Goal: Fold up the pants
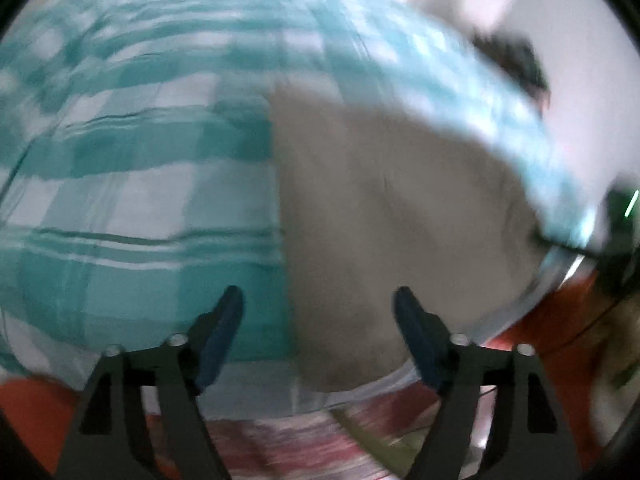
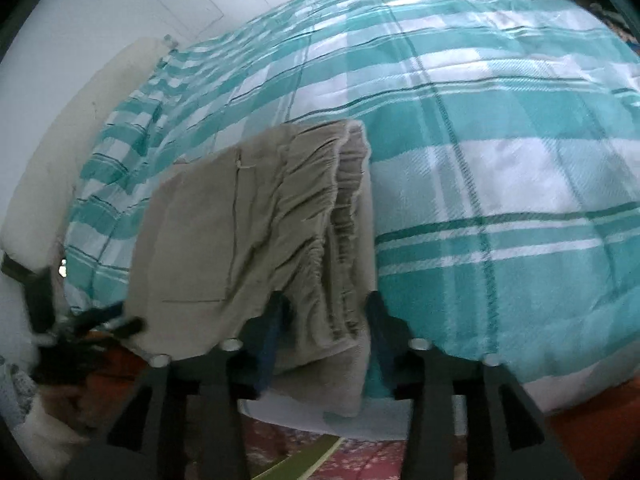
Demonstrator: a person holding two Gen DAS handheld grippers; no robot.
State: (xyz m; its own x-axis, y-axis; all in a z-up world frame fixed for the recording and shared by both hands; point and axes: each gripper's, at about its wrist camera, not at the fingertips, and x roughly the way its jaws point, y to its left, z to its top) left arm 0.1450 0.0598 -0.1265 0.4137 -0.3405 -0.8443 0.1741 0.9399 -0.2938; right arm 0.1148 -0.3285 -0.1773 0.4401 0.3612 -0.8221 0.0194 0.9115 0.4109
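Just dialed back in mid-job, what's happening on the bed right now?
A person is folding beige pants on a teal plaid blanket with two handheld grippers. The right gripper straddles the gathered waistband at the bed's near edge; whether it is pinching cannot be told. The left gripper hangs open above the pants, holding nothing. That view is blurred.

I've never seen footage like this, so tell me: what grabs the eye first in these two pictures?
A big teal-and-white checked blanket covers the bed and fills both views. On its near edge lie folded beige-grey pants, their gathered elastic waistband towards the right tool, whose black fingers stand either side of it. In the blurred left view, the left tool hangs wide open above the cloth.
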